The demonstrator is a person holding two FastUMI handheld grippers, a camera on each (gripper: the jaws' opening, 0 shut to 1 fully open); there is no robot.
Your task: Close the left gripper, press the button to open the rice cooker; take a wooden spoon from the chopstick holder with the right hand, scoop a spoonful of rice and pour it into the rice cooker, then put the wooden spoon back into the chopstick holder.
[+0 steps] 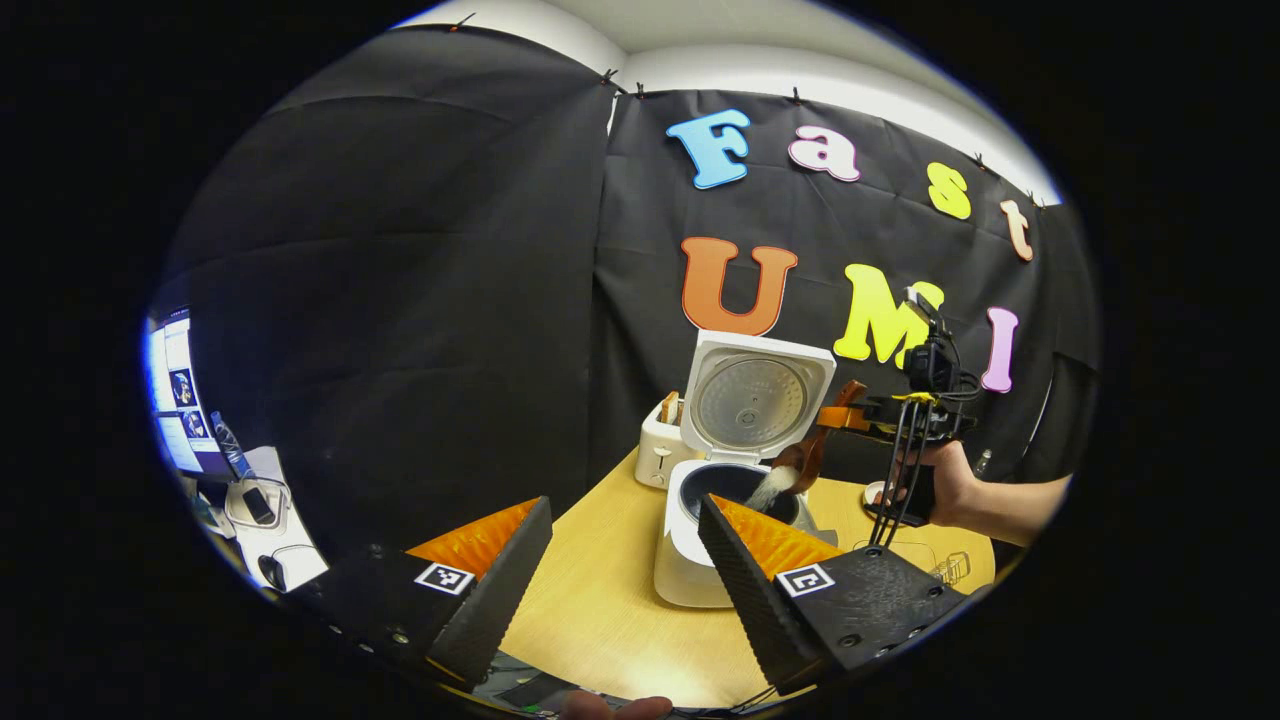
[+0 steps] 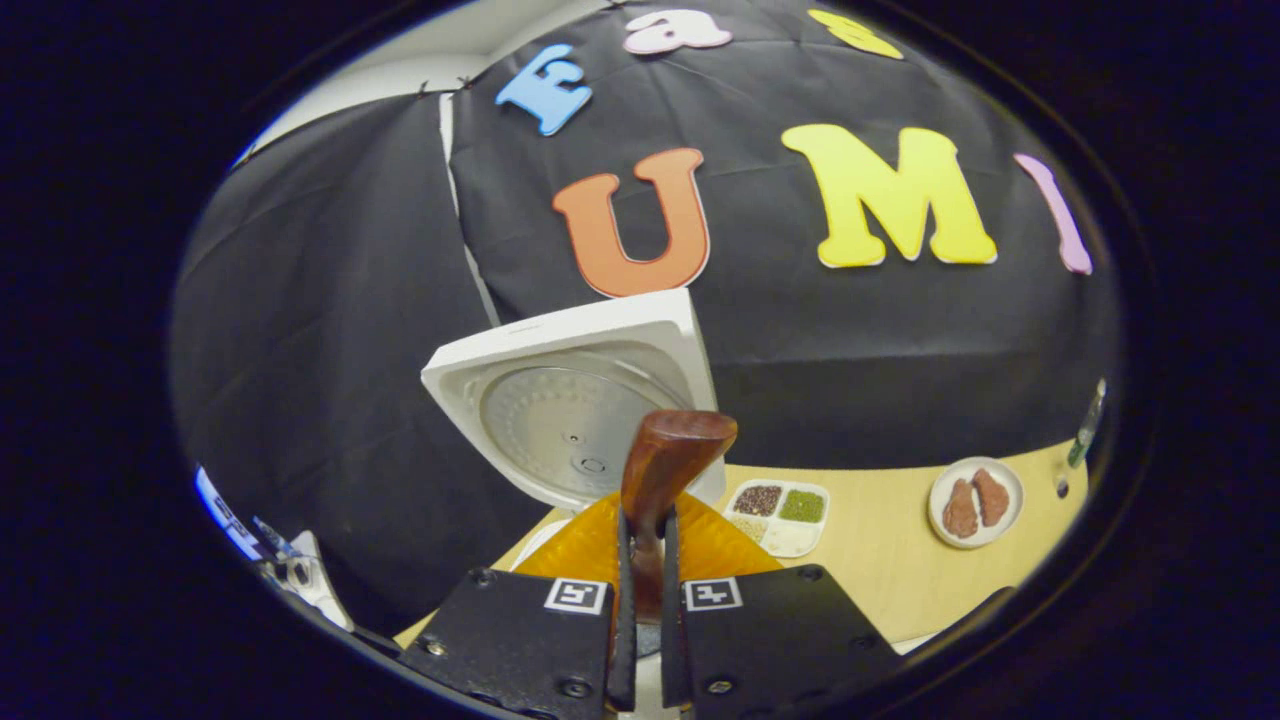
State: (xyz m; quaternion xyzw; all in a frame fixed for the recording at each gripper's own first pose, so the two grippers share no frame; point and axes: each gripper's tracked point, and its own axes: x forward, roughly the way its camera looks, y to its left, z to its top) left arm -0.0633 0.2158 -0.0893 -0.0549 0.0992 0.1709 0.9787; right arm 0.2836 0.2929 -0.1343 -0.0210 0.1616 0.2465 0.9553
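Observation:
The white rice cooker (image 1: 690, 545) stands on the wooden table (image 1: 600, 600) with its lid (image 1: 755, 400) raised. Above its dark inner pot, the wooden spoon (image 1: 805, 455) is tipped down and white rice (image 1: 772, 487) streams off it into the pot. A hand holds the right gripper (image 1: 880, 415) to the right of the cooker, shut on the spoon's handle. In the right gripper view the spoon handle (image 2: 660, 480) sticks up between the closed fingers of my right gripper (image 2: 640, 575), with the cooker lid (image 2: 575, 400) just behind. My left gripper (image 1: 625, 570) hangs open in front of the cooker, holding nothing.
A white toaster (image 1: 660, 440) stands behind the cooker on the left. A divided tray of grains (image 2: 780, 515) and a plate with two brown pieces (image 2: 975, 500) lie on the table to the right. A monitor and desk clutter (image 1: 220, 460) sit far left, off the table.

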